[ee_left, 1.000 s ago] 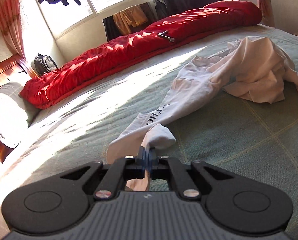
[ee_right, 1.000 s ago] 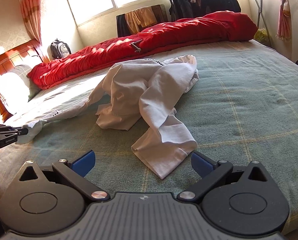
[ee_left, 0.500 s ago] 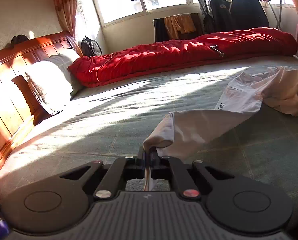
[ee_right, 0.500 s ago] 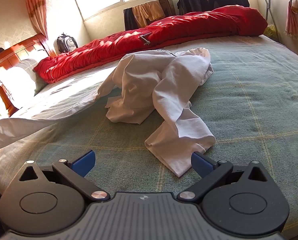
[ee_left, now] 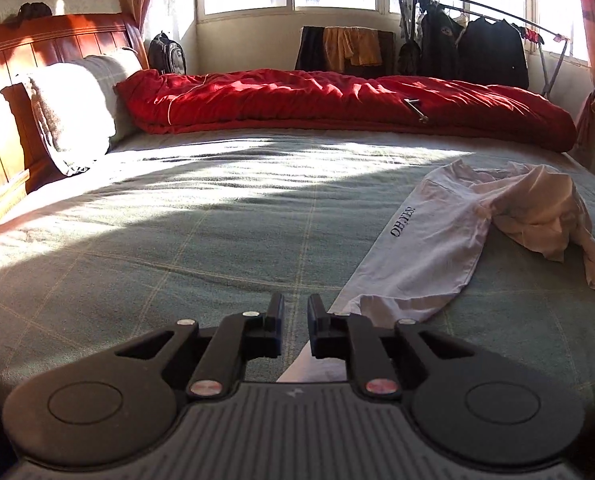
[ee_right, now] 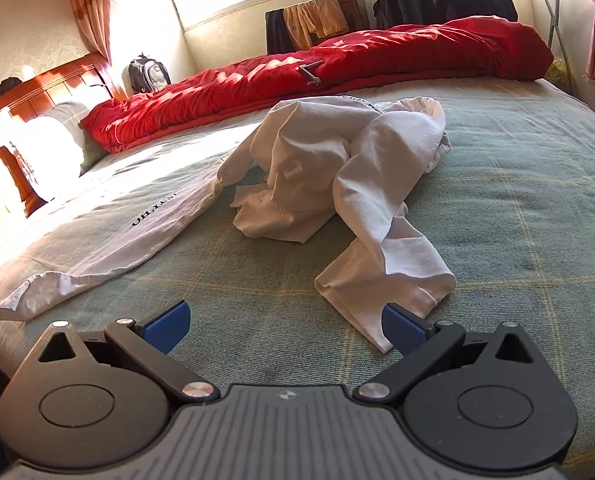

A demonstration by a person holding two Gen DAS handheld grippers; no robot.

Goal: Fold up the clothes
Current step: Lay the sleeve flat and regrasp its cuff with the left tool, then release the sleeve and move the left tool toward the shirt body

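A white long-sleeved shirt (ee_left: pixel 429 256) lies crumpled on the green checked bedspread (ee_left: pixel 177 240). One sleeve, printed with black letters, is stretched out flat toward my left gripper (ee_left: pixel 295 312). Its jaws are opening; the narrow gap at the tips shows only bedspread, and the sleeve's end lies under the right finger. In the right wrist view the bunched body of the shirt (ee_right: pixel 309 160) sits mid-bed, and the other sleeve (ee_right: pixel 377 292) trails toward me. My right gripper (ee_right: pixel 285 320) stands wide open just above that cuff, touching nothing.
A red quilt (ee_left: pixel 337 100) runs along the far side of the bed. A pillow (ee_left: pixel 69 108) leans on the wooden headboard (ee_left: pixel 1 80) at the left. A backpack (ee_left: pixel 167 54) and a rack of dark clothes (ee_left: pixel 477 52) stand by the window.
My left gripper pulled the lettered sleeve out to the left while rolling level, then parted its jaws and let it drop flat. The right gripper has barely moved.
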